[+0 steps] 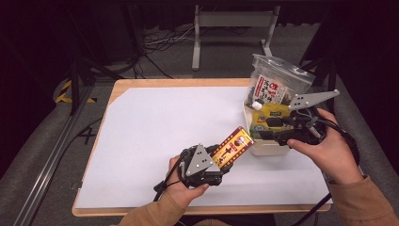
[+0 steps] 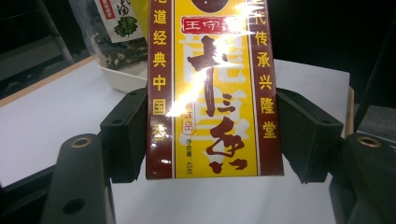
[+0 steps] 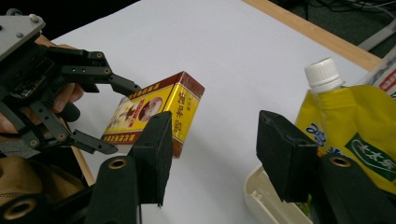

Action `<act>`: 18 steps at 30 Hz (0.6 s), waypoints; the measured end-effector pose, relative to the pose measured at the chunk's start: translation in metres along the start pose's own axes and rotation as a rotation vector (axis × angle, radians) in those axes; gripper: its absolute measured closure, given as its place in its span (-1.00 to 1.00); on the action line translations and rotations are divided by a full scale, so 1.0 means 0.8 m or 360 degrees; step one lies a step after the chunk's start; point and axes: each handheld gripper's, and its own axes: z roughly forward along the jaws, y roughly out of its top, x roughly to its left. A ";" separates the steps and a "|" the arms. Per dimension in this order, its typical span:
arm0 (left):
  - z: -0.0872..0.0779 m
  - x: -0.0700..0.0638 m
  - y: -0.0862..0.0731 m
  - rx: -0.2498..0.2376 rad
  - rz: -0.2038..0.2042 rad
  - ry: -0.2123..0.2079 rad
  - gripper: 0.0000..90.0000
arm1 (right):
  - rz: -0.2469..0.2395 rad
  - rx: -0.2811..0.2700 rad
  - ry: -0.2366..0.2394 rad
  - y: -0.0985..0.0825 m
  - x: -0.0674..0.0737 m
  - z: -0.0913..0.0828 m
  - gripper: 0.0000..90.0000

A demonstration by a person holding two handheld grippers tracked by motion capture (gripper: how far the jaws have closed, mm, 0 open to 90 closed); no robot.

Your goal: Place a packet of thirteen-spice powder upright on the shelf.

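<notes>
From the high view, the left gripper (image 1: pixel 221 162) clasps a yellow-and-red box (image 1: pixel 232 147) above the white bench (image 1: pixel 155 136), left of a white tray (image 1: pixel 263 147) holding pouches.

In the left gripper view, both jaws press the box's (image 2: pixel 212 88) long sides; likely best kept level.

In the right gripper view, the right gripper (image 3: pixel 212 149) hangs released near the tray's (image 3: pixel 261 196) rim and a yellow pouch (image 3: pixel 355 135).

- Left gripper (image 1: pixel 225 162): black linkage body, grey three-cornered plate on top dotted with small holes, black cable trailing from its rear.
- Right gripper (image 1: pixel 270 126): black, with the same grey plate and black cable.
- Jaws: blocky matte black pads, brass-ringed screw holes at their bases.
- Sleeves (image 1: pixel 362 205): tan-orange fabric on both forearms.
</notes>
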 end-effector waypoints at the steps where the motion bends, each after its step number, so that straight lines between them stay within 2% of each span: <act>1: 0.000 0.000 0.000 0.0001 0.0001 -0.0003 -0.28 | 0.0015 0.0008 0.0012 0.001 0.000 0.002 0.03; 11: 0.000 -0.002 0.000 -0.0001 0.0020 0.0008 -0.28 | 0.0170 0.0075 0.0126 0.014 0.000 0.025 -0.01; 18: 0.000 -0.004 0.001 -0.0004 0.0021 0.0010 -0.28 | 0.0256 0.0135 0.0159 0.018 0.002 0.039 -0.10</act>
